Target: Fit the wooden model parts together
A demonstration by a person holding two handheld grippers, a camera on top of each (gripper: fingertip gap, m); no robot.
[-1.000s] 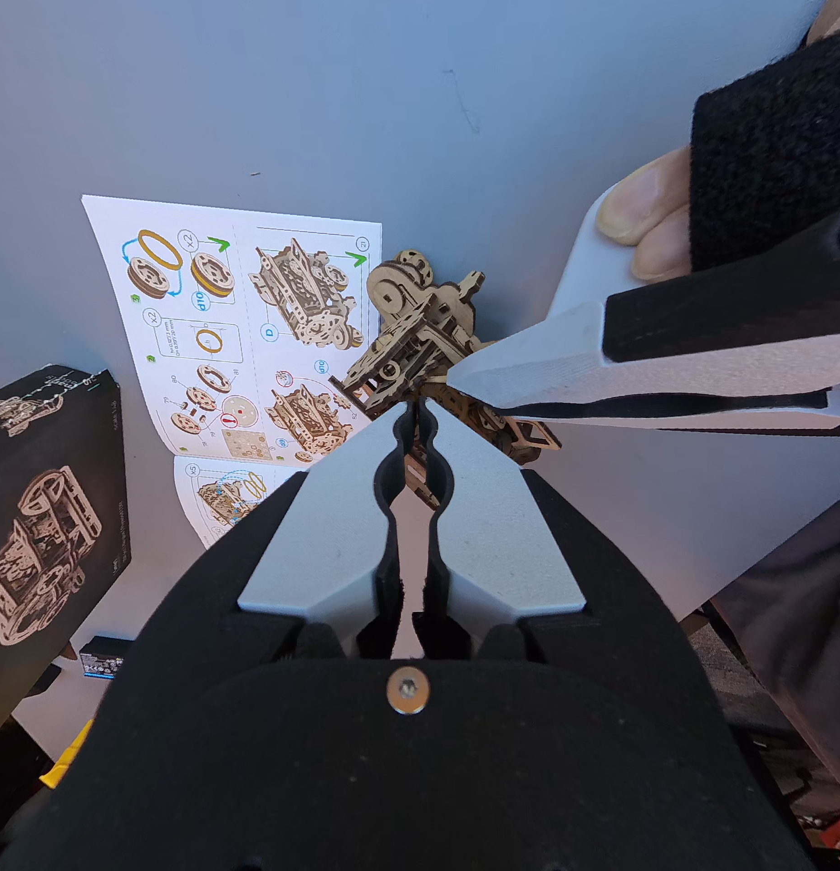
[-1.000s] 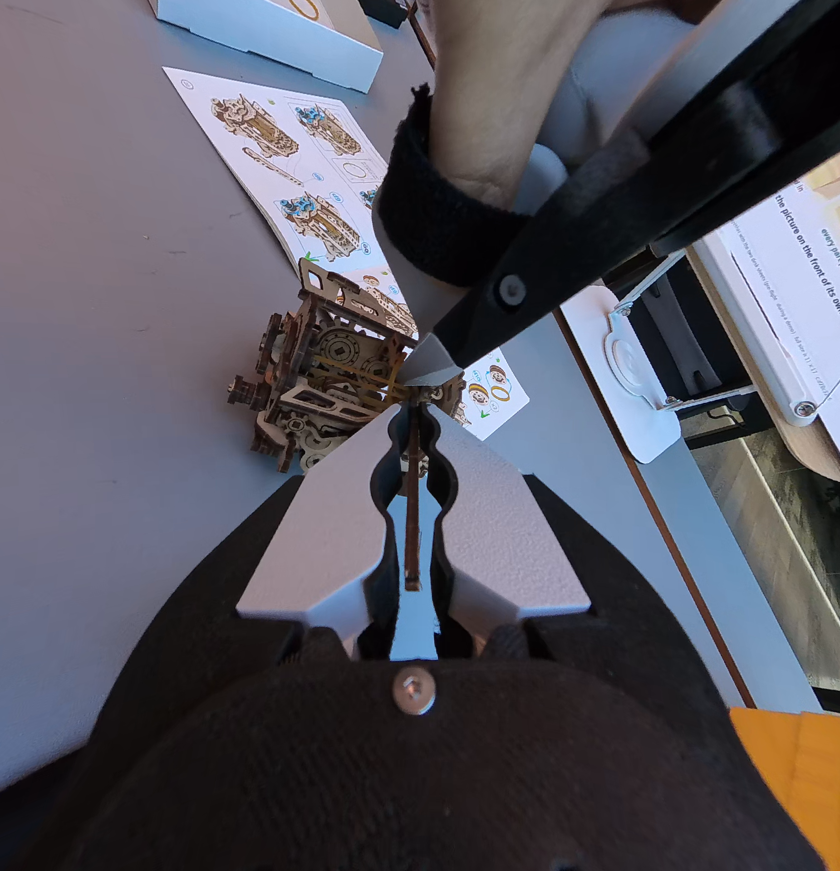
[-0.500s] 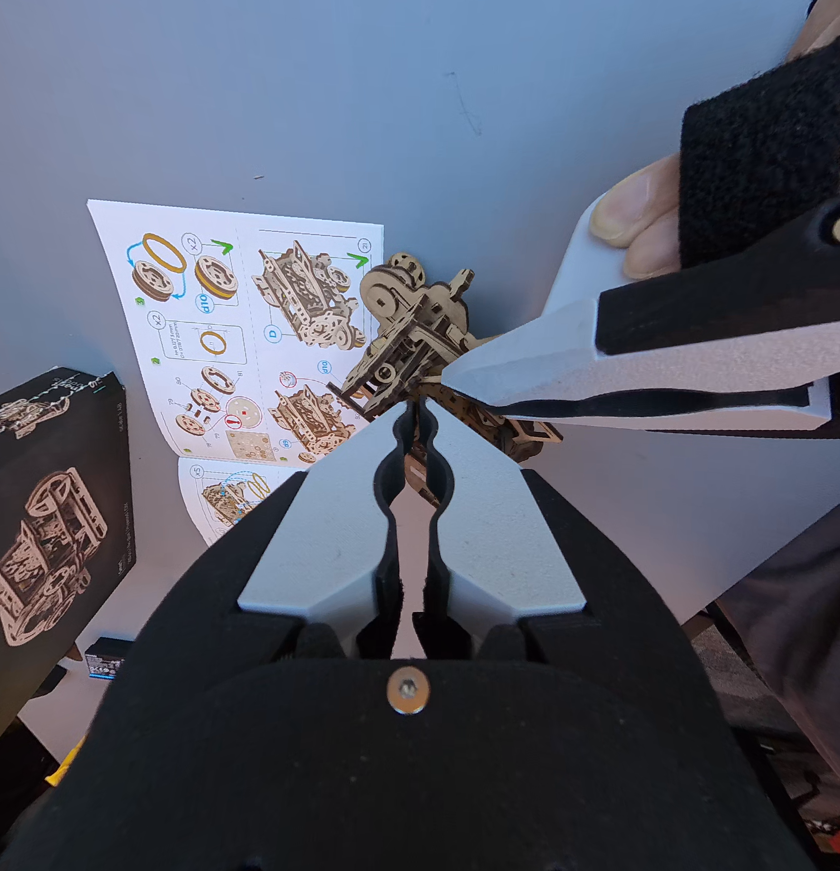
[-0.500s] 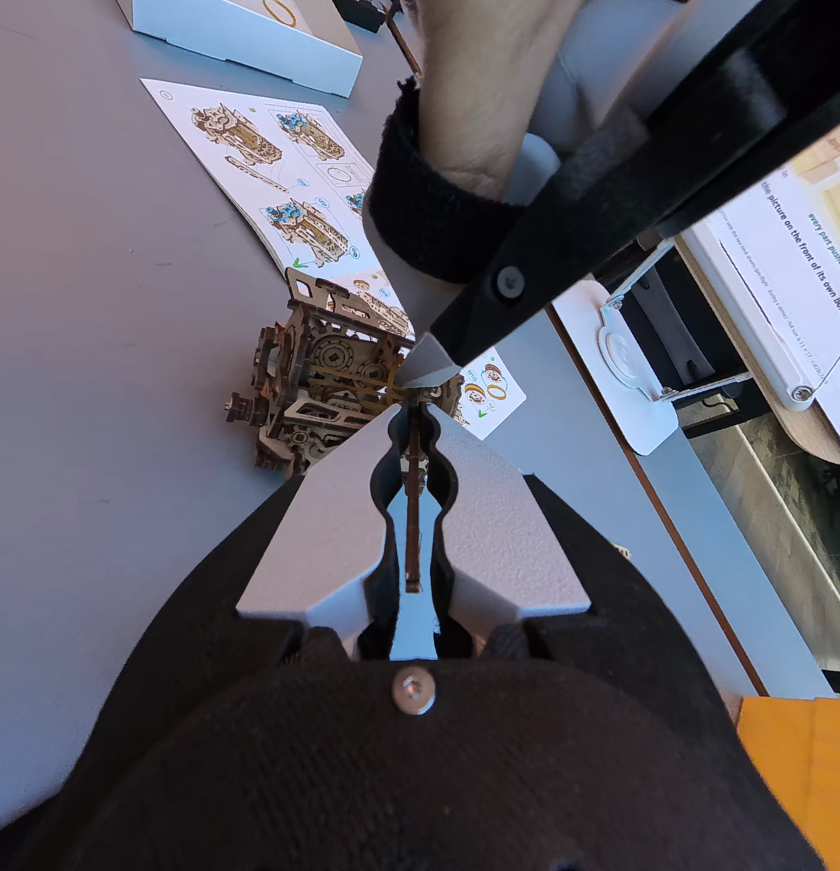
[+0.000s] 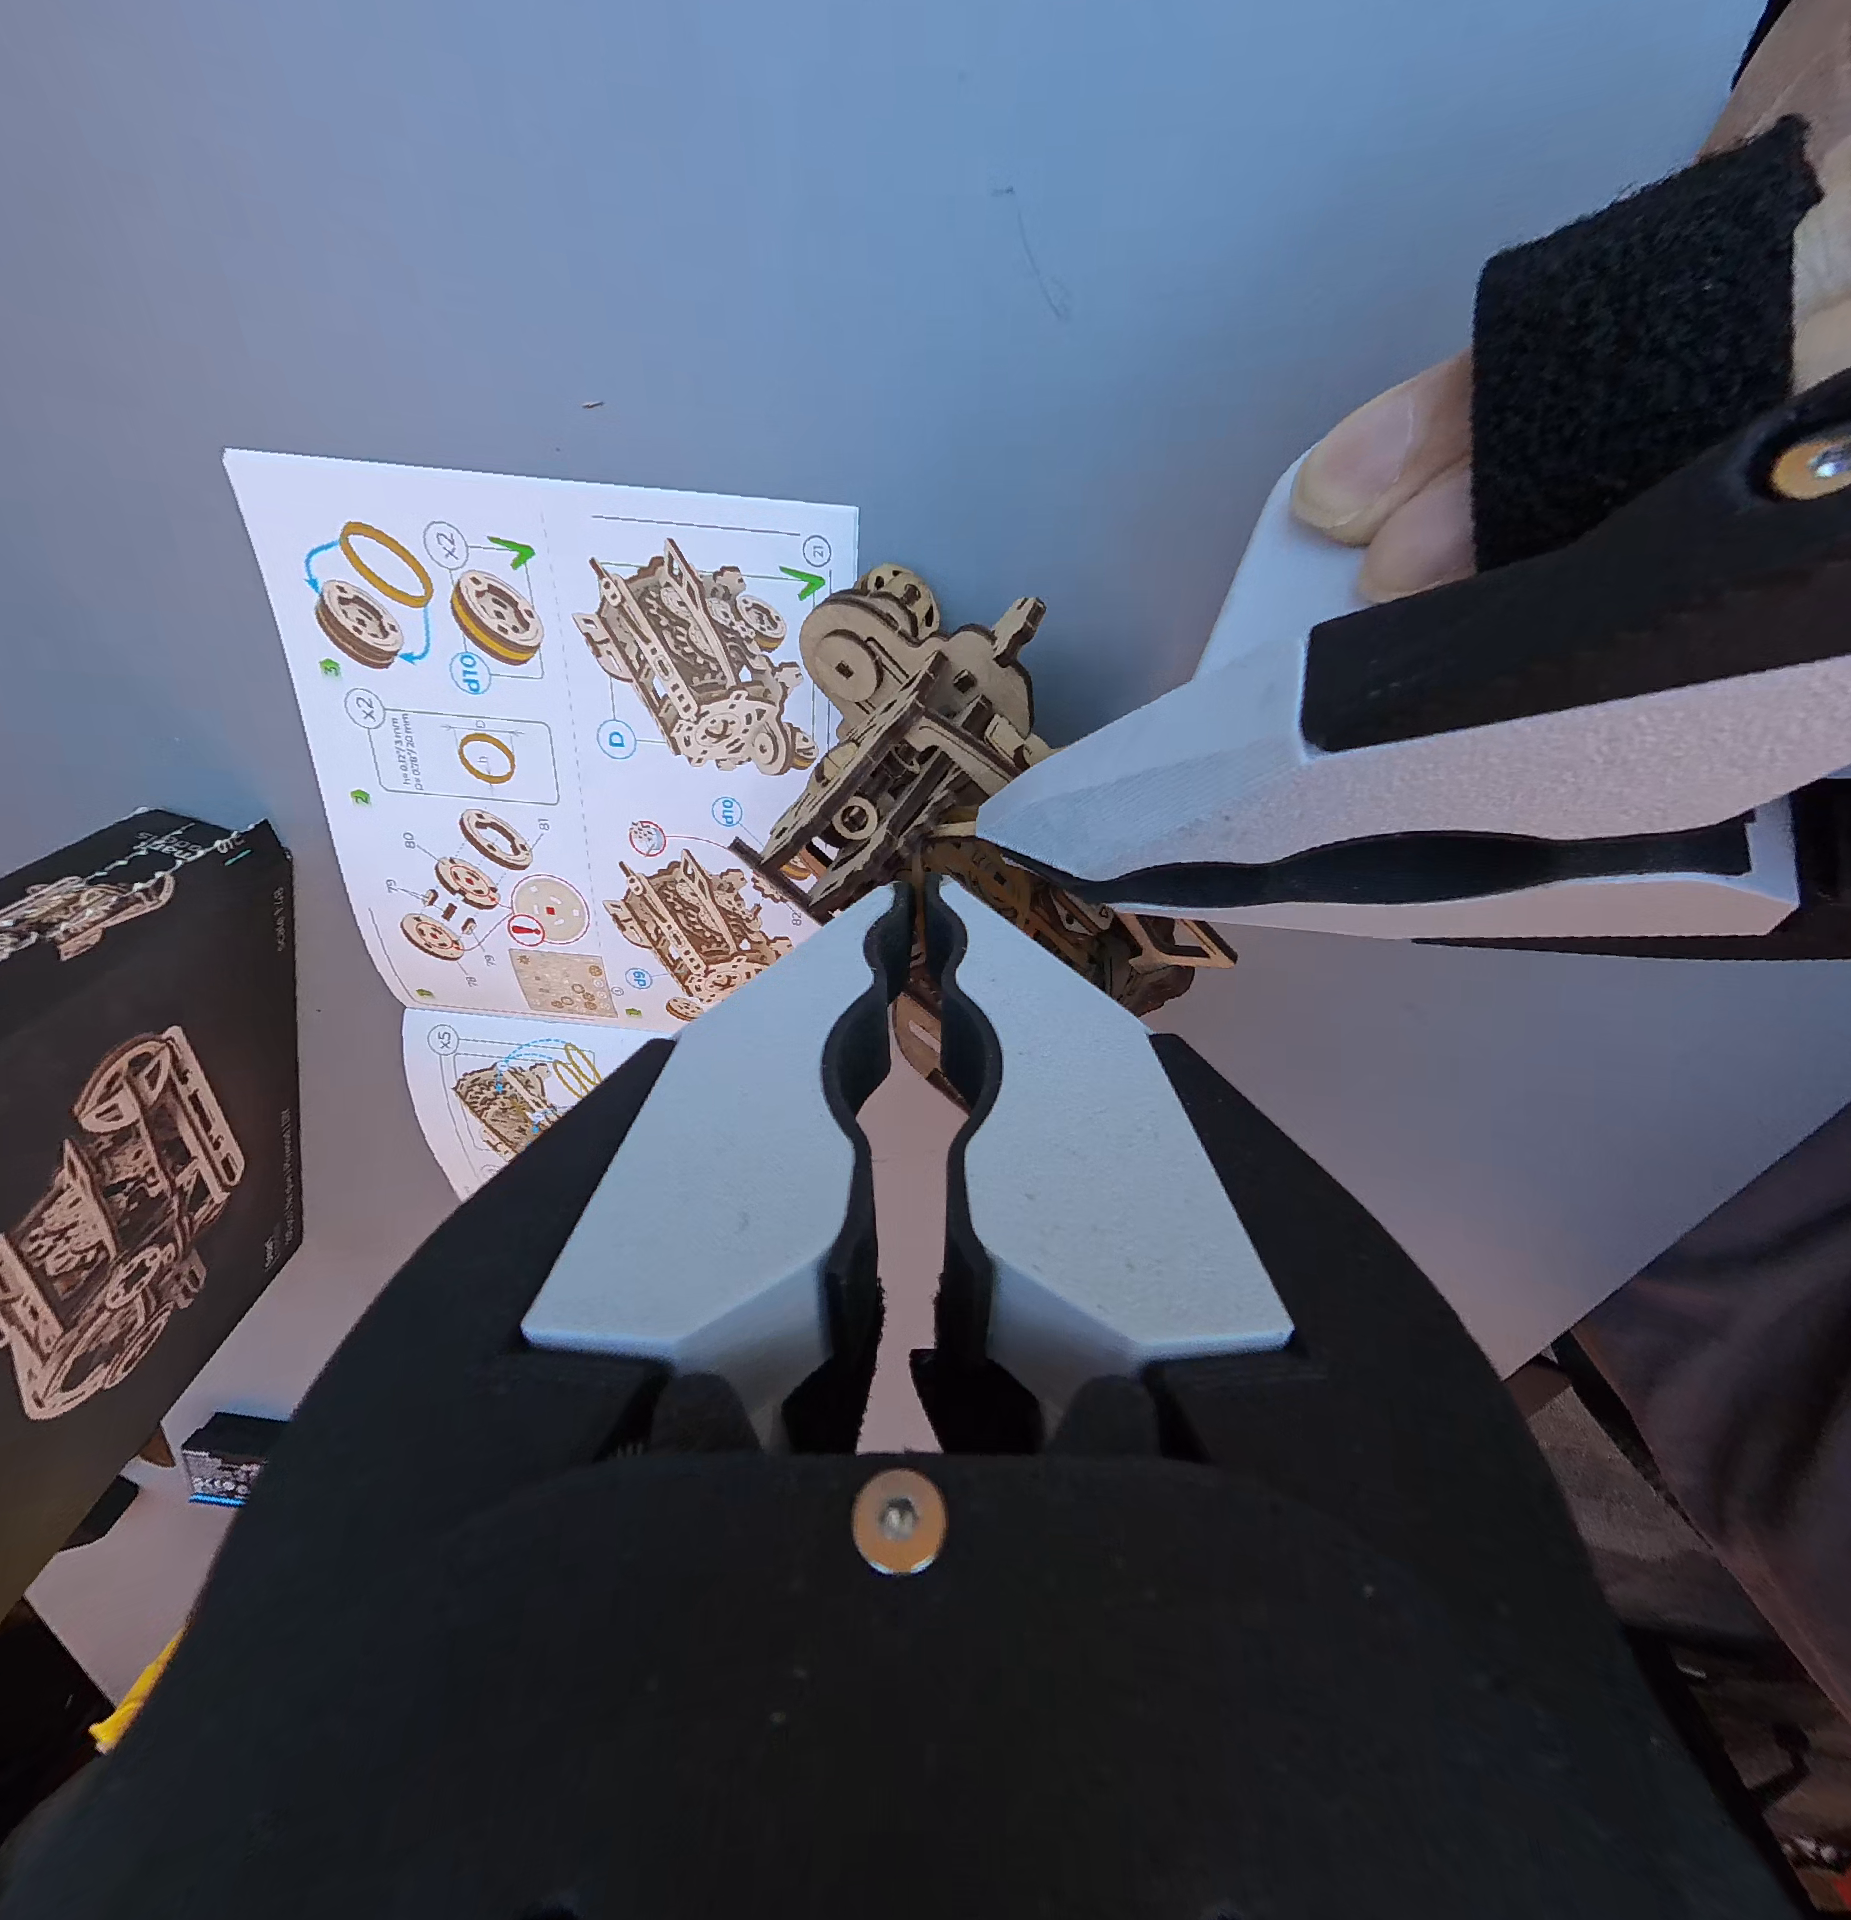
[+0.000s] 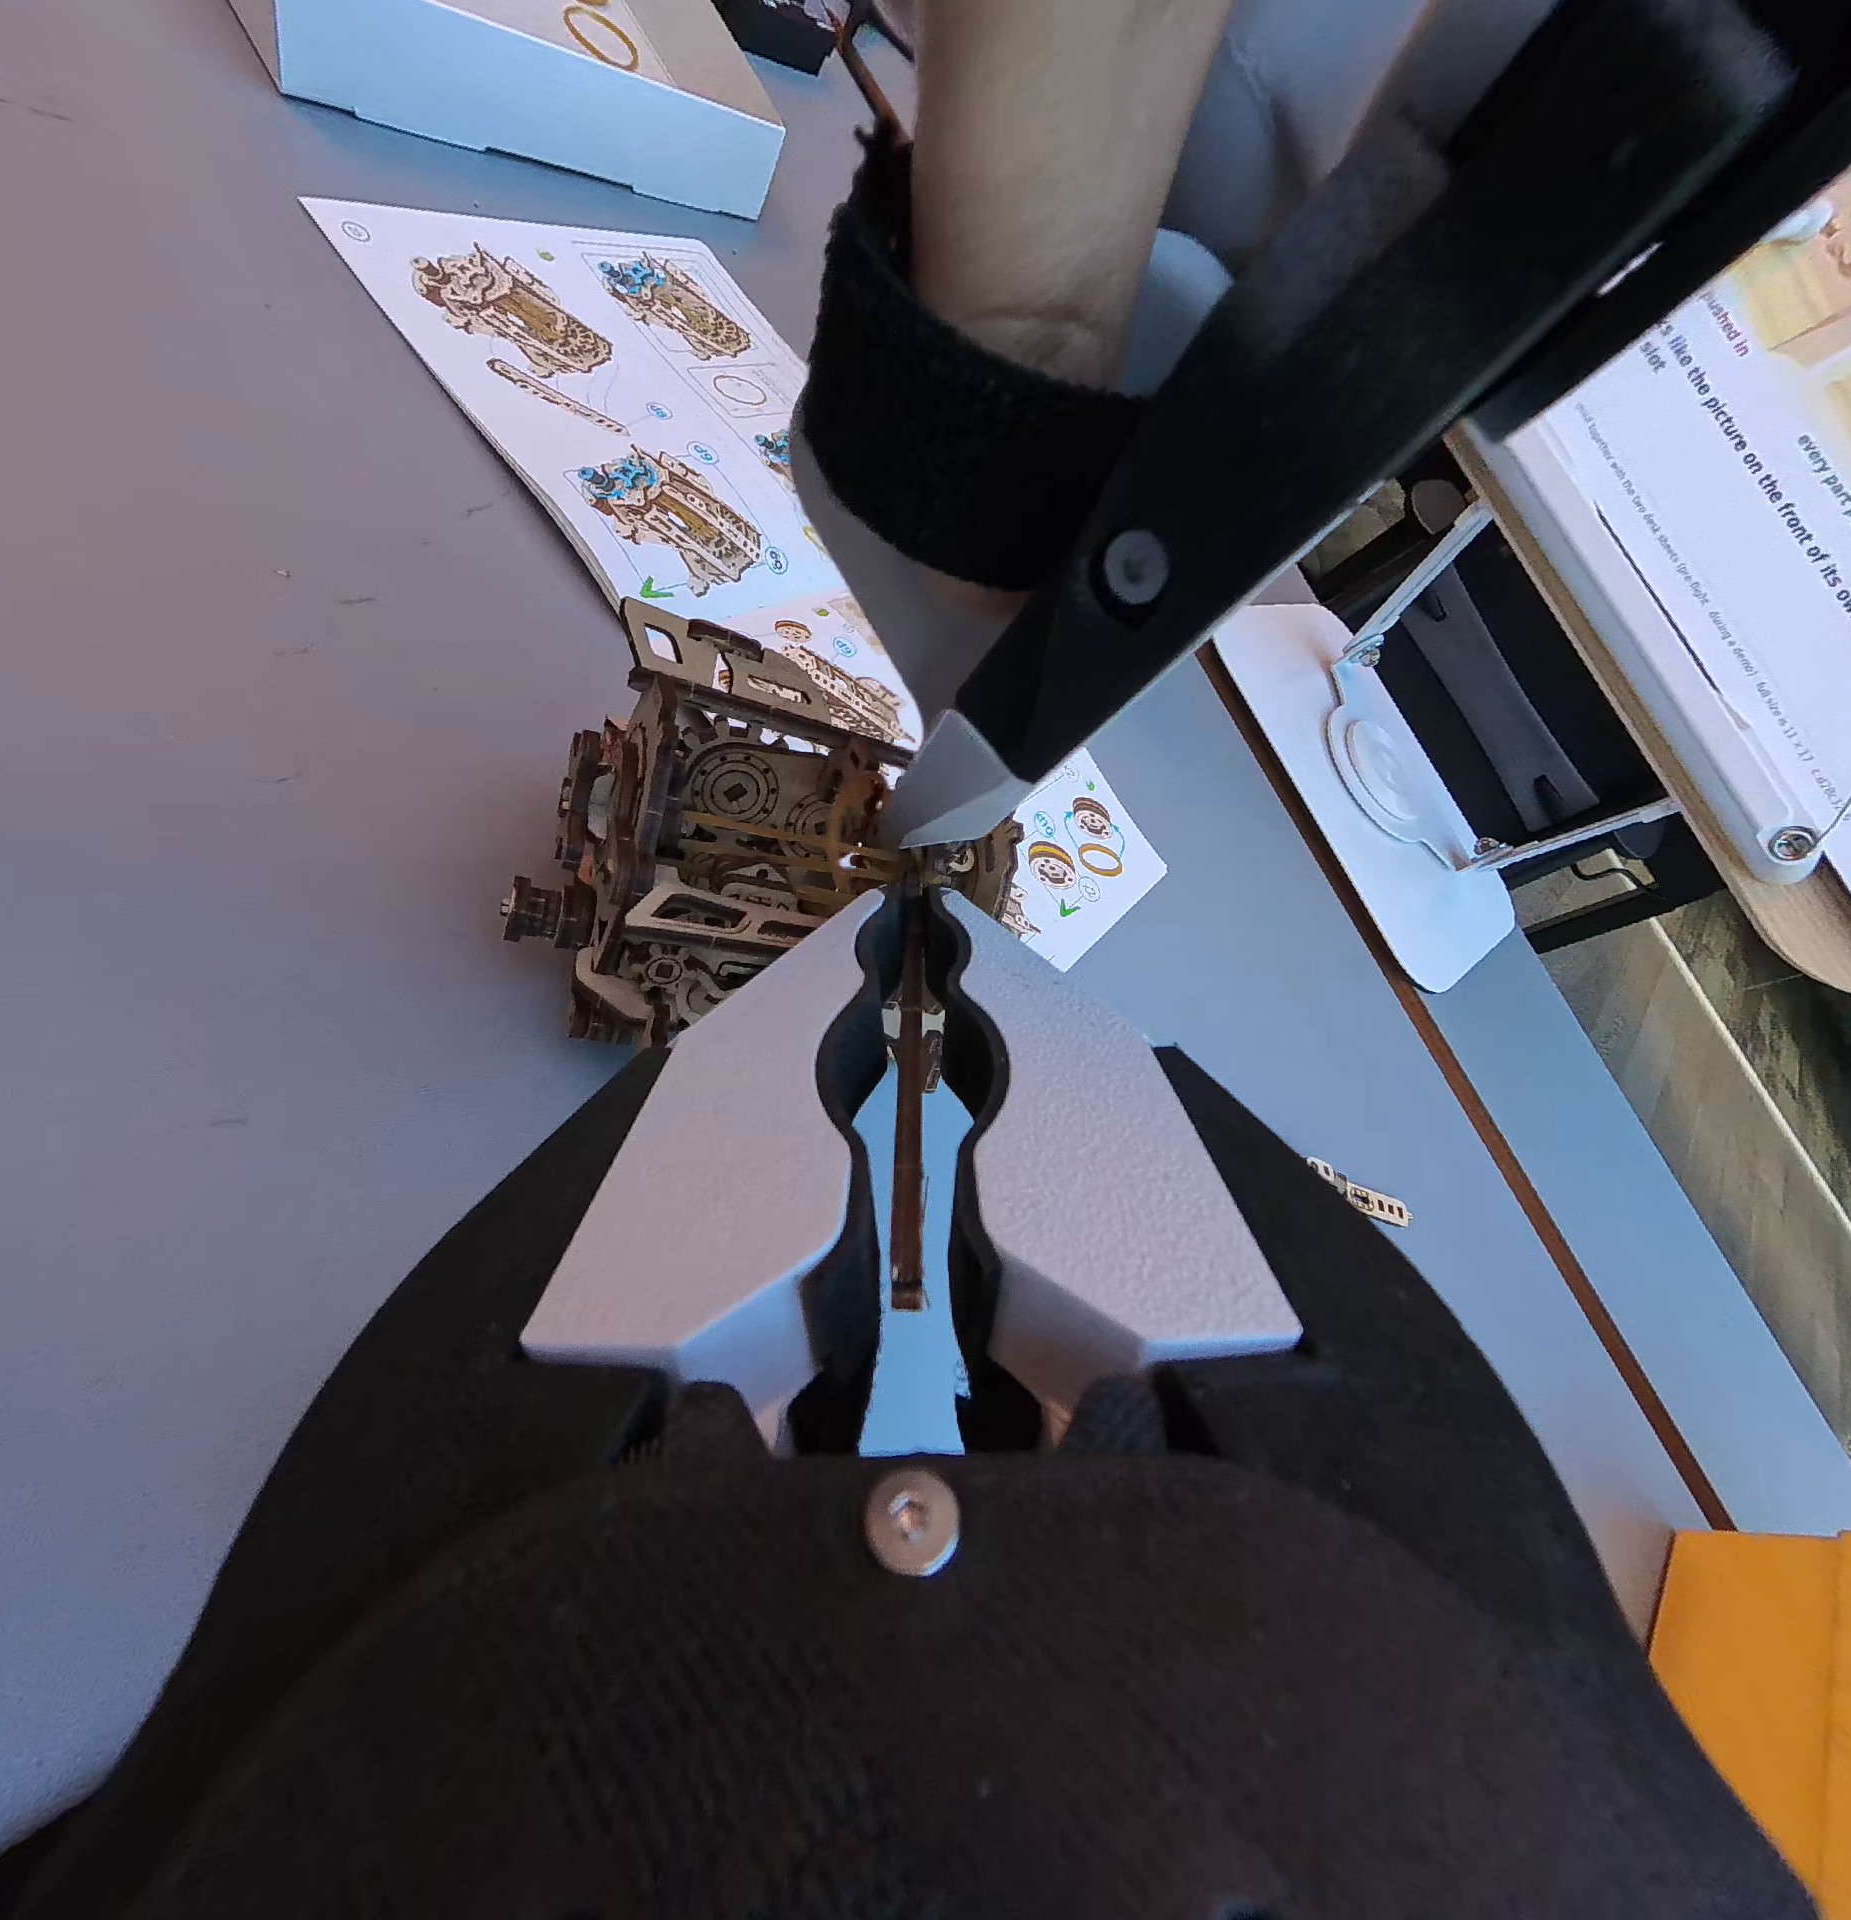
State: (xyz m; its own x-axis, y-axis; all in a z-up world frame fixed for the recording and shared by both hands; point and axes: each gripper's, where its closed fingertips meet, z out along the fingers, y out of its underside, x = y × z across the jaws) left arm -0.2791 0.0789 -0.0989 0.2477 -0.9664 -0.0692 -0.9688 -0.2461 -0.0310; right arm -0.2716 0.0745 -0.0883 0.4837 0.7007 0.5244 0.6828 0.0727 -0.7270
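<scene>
The wooden model (image 5: 900, 727) stands on the grey table, partly on the open instruction booklet (image 5: 547, 727). It also shows in the right wrist view (image 6: 713, 862). My left gripper (image 5: 916, 896) is shut at the model's near side, with a thin yellow rubber band strand running into its tips. The right wrist view shows its tip (image 6: 916, 831) where the stretched rubber bands (image 6: 765, 842) converge. My right gripper (image 6: 908, 904) is shut on a thin flat wooden part (image 6: 906, 1143), seen edge-on, its front end against the model. It comes in from the right in the left wrist view (image 5: 994, 826).
A black model box (image 5: 100, 1143) stands to the left. A white box (image 6: 526, 94) lies beyond the booklet (image 6: 588, 395). The table edge (image 6: 1523, 1143) runs along the right, past a white holder (image 6: 1399, 790). An orange thing (image 6: 1783, 1714) sits at the lower right. Left and right tips are no more than a few centimetres apart.
Both grippers stay shut with their tips together at the model. The views have shifted only slightly; the model has barely turned.
</scene>
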